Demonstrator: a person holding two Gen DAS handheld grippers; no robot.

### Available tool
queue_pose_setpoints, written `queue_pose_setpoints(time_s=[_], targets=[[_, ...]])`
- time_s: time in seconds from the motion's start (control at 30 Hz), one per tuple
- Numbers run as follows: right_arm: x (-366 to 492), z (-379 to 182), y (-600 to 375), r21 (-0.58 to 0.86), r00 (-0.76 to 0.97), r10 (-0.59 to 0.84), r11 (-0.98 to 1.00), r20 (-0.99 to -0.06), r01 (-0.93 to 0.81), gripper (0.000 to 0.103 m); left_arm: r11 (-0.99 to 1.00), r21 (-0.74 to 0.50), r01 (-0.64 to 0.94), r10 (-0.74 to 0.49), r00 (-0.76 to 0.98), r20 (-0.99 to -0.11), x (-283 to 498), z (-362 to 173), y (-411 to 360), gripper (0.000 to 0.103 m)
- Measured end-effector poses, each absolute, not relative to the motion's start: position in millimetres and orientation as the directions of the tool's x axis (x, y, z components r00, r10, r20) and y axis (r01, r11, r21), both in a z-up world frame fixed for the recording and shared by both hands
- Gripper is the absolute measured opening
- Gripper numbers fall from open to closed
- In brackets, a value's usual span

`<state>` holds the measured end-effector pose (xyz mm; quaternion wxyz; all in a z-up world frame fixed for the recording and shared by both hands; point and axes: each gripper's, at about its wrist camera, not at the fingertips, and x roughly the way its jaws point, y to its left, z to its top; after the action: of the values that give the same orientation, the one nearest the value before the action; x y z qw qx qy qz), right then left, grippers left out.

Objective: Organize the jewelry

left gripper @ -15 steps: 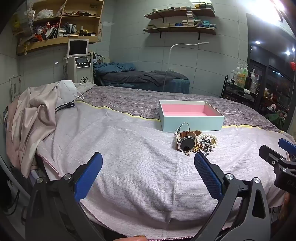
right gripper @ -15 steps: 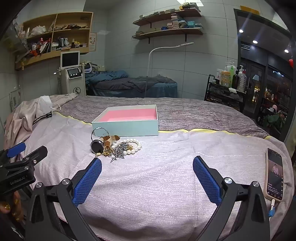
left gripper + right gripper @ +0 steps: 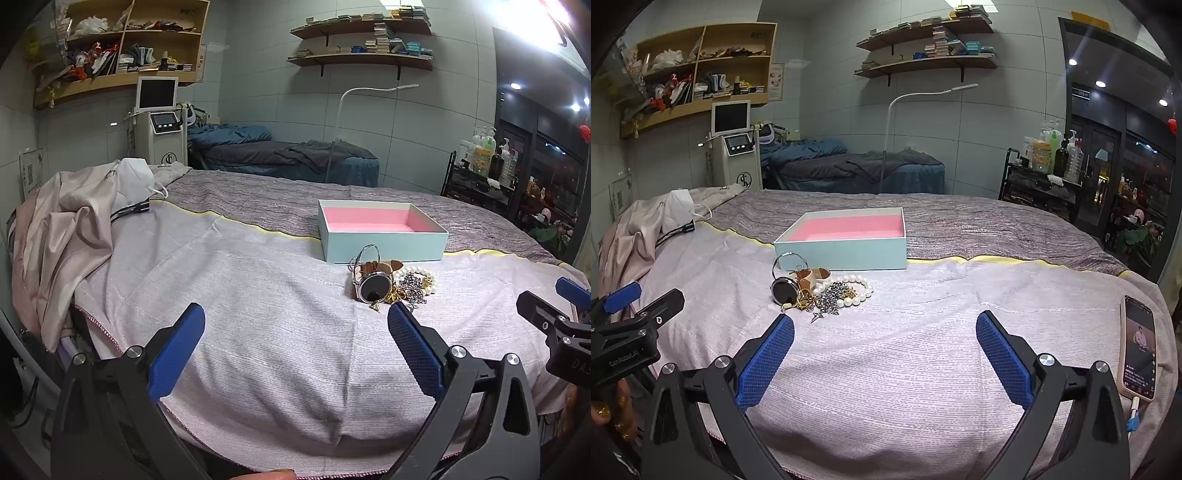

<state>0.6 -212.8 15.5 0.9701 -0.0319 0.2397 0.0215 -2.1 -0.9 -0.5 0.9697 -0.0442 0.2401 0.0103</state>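
In the left wrist view the left tongs [image 3: 295, 332] fill the bottom of the frame, their blue pads wide apart with nothing between them, hanging over the near edge of the bed [image 3: 258, 332] and its pale pink cover; the right blue pad sits just below the jewelry pile in the picture, whether touching it I cannot tell; at the right edge of the frame part of the other black tool shows. In the right wrist view the right tongs [image 3: 884, 341] likewise stand spread at the bottom of the frame, holding nothing; the left tool pokes in at the lower left edge.

A little beyond, in the centre-left of the right wrist view, lies the jewelry in one small heap: a watch [image 3: 785, 290] with a dark round face and tan strap, a silver bangle [image 3: 788, 260] propped behind it, a tangle of silver and gold chains [image 3: 827, 299], and a pearl bracelet [image 3: 858, 291] on the right side of the heap; all touch or overlap. At the right edge of that frame a phone [image 3: 1139, 350] lies on the cover, screen lit, cable plugged in.

Just behind the heap stands a pale blue box [image 3: 846, 251] with a pink lining, open, nothing visible inside it; crumpled beige fabric [image 3: 62, 236] lies at the left of the bed; farther back, a white machine [image 3: 737, 155] with a screen, another bed, and wall shelves [image 3: 923, 44].
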Motion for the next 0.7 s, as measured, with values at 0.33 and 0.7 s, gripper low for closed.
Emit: queue_pose_setpoints(time_s=[0.33, 0.7], targets=[[2.5, 13.7, -212.5, -0.046, 0.884, 0.029, 0.997, -0.466, -0.057, 0.097, 0.996, -0.084, -0.04, -0.004, 0.883, -0.469, -0.8, -0.9, 1.0, 0.098], [0.6, 14.9, -214.9, -0.05, 0.884, 0.024, 0.997, -0.466, -0.053, 0.097, 0.996, -0.085, -0.032, -0.012, 0.881, -0.472, -0.1, -2.1, -1.2, 0.098]])
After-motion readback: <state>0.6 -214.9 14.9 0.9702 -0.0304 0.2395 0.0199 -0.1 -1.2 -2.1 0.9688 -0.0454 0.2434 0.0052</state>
